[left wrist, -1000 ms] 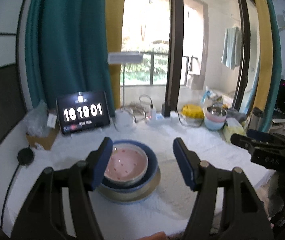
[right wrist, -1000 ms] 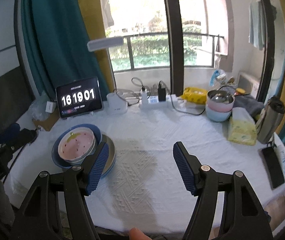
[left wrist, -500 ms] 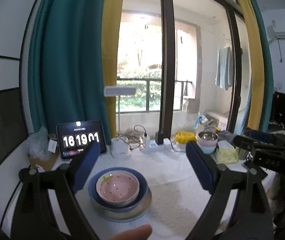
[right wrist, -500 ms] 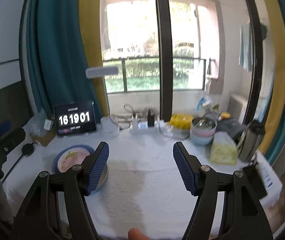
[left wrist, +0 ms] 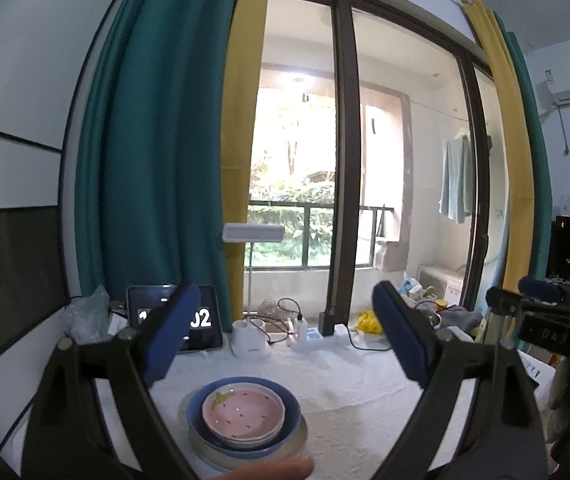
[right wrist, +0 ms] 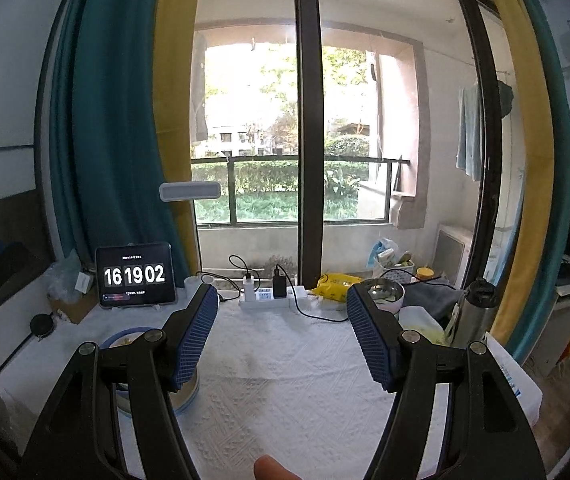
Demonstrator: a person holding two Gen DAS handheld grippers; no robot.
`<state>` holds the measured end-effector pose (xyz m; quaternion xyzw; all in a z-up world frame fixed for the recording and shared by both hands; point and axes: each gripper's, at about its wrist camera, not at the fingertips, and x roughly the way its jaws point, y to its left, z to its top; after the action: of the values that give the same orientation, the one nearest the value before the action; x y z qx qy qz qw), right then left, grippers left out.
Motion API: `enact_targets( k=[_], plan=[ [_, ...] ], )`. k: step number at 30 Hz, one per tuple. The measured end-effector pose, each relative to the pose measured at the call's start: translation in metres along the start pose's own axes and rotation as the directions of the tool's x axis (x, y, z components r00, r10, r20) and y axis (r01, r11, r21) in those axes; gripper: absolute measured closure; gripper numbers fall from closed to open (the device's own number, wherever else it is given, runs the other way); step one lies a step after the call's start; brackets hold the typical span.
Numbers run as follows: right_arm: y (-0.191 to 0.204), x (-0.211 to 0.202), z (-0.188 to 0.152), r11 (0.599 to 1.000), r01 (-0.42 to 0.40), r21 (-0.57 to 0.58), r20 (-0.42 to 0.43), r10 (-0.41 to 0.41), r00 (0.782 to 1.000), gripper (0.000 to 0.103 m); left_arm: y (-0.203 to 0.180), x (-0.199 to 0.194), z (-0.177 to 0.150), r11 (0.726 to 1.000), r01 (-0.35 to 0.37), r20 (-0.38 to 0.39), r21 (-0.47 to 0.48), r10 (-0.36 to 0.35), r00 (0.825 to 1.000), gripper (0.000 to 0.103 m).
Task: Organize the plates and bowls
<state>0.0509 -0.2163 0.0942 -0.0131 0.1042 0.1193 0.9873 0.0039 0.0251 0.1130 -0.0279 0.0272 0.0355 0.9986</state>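
Observation:
A pink spotted bowl sits inside a blue bowl, which rests on a beige plate on the white tablecloth. My left gripper is open and empty, raised well above and behind this stack. My right gripper is open and empty, raised over the table's middle. In the right wrist view the stack is mostly hidden behind my left finger. Stacked bowls with a metal one on top stand at the back right.
A tablet clock, a white lamp base, a power strip with cables and a yellow bag line the back edge. A tissue pack and a steel flask stand at the right.
Both grippers have risen and tilted up away from the table, so the stack looks smaller and lower. Both stay open. The clock went from 16:19:01 to 16:19:02.

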Motion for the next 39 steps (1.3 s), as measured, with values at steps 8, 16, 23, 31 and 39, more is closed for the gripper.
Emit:
enact_targets(
  k=[8,16,23,31,39],
  plan=[
    [0.0012,0.0000,-0.0001,1.000,-0.002,-0.001,0.001,0.002,1.000,0.033,0.0013,0.0021,-0.0016,1.000,-0.002,-0.009,-0.010,0.002,1.000,0.013],
    [0.0033,0.0022,-0.0003,1.000,-0.006,0.001,-0.008,0.006,1.000,0.033,-0.0012,-0.0001,-0.0024,1.000,0.001,-0.017,-0.005,-0.001,1.000,0.013],
    [0.0028,0.0025,-0.0009,1.000,-0.004,0.001,-0.011,0.004,1.000,0.033,-0.0033,-0.0008,-0.0024,1.000,0.004,-0.020,0.001,-0.004,1.000,0.013],
    [0.0026,0.0027,-0.0017,1.000,-0.004,0.003,-0.012,0.004,1.000,0.033,-0.0036,-0.0009,-0.0025,1.000,0.005,-0.020,0.000,-0.005,1.000,0.013],
    [0.0021,0.0028,-0.0024,1.000,-0.004,0.002,-0.014,0.004,1.000,0.033,-0.0041,-0.0022,-0.0026,1.000,0.002,-0.022,-0.004,-0.002,1.000,0.013]
  ],
)
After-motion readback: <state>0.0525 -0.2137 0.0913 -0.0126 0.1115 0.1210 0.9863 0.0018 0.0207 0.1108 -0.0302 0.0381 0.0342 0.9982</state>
